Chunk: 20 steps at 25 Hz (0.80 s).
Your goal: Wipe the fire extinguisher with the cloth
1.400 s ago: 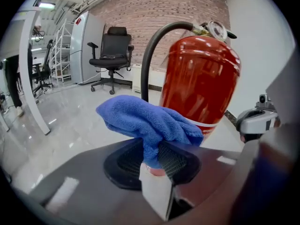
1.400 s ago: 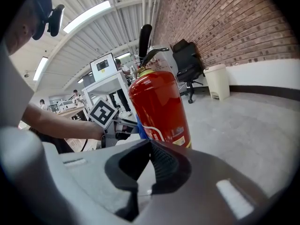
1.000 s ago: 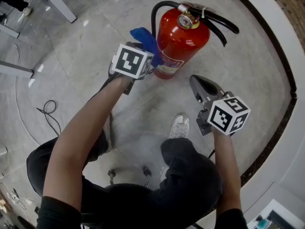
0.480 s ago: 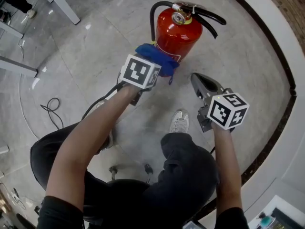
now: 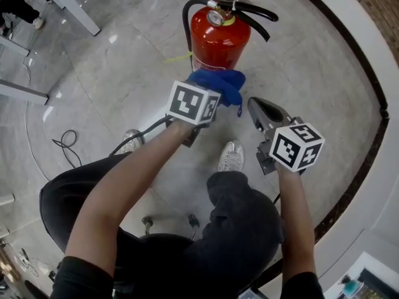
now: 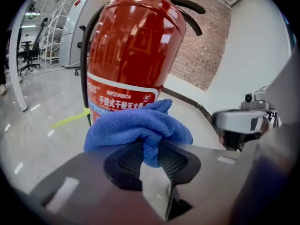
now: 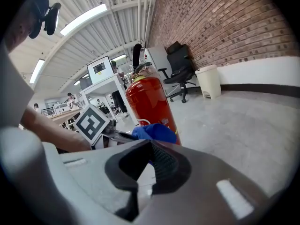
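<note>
The grey polished floor (image 5: 112,86) carries a red fire extinguisher (image 5: 215,39), standing upright at 12 o'clock. A black cable (image 5: 64,143) lies looped at 9 o'clock. One shoe (image 5: 232,157) rests near centre.

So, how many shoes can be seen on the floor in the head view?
2. One shoe lies below the cloth, near the middle. The other shoe is further left, partly hidden by the arm.

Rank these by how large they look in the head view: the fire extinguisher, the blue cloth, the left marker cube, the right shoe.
1. fire extinguisher: clearly largest.
2. blue cloth and left marker cube: about alike, and the cube is nearer the camera, so I do not rank them.
3. right shoe: smallest.
</note>
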Each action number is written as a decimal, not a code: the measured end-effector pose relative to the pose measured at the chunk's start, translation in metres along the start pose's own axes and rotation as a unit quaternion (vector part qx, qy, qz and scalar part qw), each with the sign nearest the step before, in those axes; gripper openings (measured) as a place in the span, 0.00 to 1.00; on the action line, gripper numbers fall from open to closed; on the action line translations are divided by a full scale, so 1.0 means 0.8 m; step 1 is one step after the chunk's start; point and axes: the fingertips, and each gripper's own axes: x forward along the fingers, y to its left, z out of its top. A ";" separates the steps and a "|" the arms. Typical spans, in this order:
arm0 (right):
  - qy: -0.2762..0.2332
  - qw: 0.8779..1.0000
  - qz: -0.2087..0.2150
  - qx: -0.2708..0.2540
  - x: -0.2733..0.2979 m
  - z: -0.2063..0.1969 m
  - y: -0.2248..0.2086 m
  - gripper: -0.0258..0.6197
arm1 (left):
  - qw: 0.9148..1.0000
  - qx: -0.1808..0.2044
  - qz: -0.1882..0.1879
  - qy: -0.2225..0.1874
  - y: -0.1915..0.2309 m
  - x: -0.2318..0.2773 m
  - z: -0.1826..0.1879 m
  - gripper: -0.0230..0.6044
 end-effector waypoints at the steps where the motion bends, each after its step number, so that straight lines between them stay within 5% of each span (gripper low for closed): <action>1: 0.000 1.000 -0.001 0.002 -0.001 -0.003 -0.002 0.04 | 1.000 -0.004 -0.005 -0.003 -0.006 0.004 0.002 0.18; 9: 0.000 1.000 -0.010 0.009 -0.009 -0.005 -0.015 0.04 | 1.000 -0.018 -0.020 -0.016 -0.035 0.037 0.012 0.18; 20: 0.032 0.999 0.001 0.002 0.034 -0.022 -0.002 0.04 | 1.000 -0.012 -0.006 -0.001 0.015 0.026 -0.027 0.18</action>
